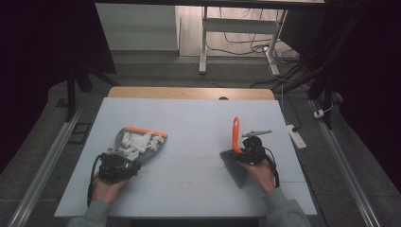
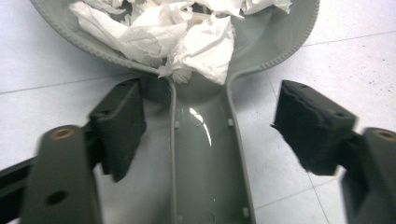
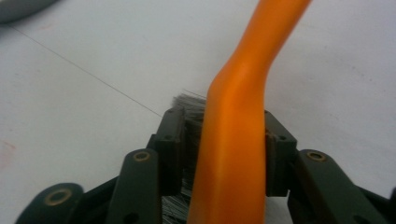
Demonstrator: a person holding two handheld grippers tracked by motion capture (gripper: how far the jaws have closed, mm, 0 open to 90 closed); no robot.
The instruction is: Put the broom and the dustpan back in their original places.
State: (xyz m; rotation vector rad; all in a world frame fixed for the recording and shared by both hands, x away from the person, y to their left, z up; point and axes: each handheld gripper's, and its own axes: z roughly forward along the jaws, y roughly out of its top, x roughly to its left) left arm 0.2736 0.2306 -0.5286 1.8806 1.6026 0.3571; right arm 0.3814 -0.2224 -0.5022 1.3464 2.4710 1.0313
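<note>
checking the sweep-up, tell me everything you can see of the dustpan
The dustpan is grey plastic with an orange strip along its front lip, lying flat on the left of the white table. Crumpled white paper scraps are heaped in its scoop. Its hollow, glossy handle points toward the person and runs between the open jaws of the left hand-held gripper, whose pads stand clear of both handle edges.

One dustpan [image 1: 142, 142], one brush [image 1: 235, 142], two tools.
</note>
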